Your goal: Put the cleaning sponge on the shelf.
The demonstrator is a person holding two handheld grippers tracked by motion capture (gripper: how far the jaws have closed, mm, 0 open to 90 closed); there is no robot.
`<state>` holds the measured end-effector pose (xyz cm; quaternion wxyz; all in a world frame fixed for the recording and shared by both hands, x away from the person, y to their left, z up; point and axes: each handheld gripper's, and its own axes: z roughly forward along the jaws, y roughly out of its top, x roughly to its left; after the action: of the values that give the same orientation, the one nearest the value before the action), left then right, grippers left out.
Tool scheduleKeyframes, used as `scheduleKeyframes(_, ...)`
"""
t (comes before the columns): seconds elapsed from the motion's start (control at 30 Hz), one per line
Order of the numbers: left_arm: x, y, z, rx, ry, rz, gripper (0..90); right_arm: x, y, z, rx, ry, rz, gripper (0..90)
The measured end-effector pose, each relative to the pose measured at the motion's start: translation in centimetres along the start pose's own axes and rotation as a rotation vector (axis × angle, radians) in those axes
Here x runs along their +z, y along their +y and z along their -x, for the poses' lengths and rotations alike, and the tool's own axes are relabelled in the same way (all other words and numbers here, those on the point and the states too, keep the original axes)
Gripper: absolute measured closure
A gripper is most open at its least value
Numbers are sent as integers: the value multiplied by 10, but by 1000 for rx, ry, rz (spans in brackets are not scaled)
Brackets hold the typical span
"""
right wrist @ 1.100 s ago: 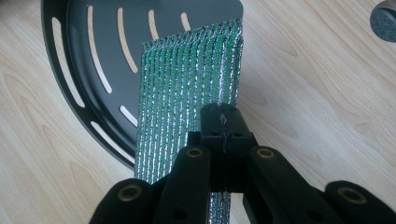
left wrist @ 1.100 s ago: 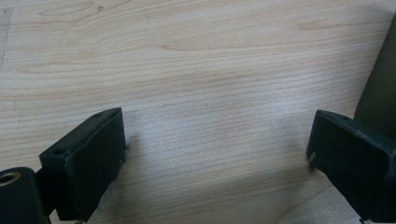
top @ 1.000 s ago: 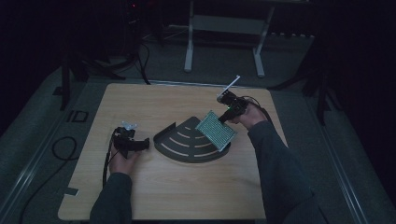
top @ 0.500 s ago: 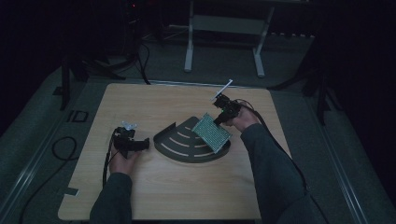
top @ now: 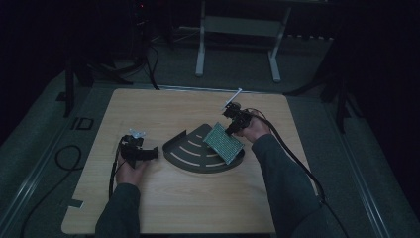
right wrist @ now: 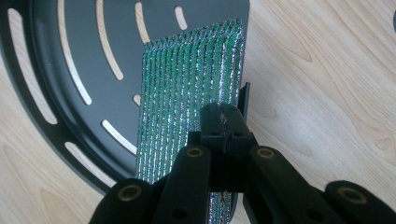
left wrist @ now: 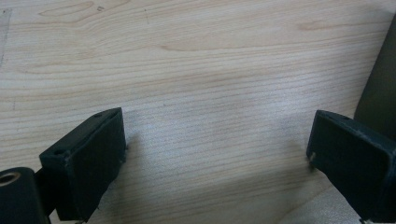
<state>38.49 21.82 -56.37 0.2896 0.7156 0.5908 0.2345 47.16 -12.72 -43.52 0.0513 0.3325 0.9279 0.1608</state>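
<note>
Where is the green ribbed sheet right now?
In the high view the green ribbed sheet sits right of centre, clamped by the right gripper and tilted over the right part of the dark slotted fan-shaped tray.

The right gripper [top: 233, 126] is clamping its jaws tight on the green pad [top: 224, 143], hovering over the dark tray [top: 184, 152]. The left gripper [top: 148, 152] is resting beside that tray, jaws spread wide.

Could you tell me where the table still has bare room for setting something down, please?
The light wooden table is bare along its near edge between the two forearms, and across the far left corner beyond the left gripper. The middle is crowded: the dark slotted fan-shaped tray lies there, and the right gripper holds the green ridged sponge sheet over its right side.
</note>
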Motion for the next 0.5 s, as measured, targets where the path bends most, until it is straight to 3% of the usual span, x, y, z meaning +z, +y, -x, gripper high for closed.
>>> scheduleKeyframes(0.5,0,0,0,-2,0,1,50,15,-8,0,25,-8,-31,895)
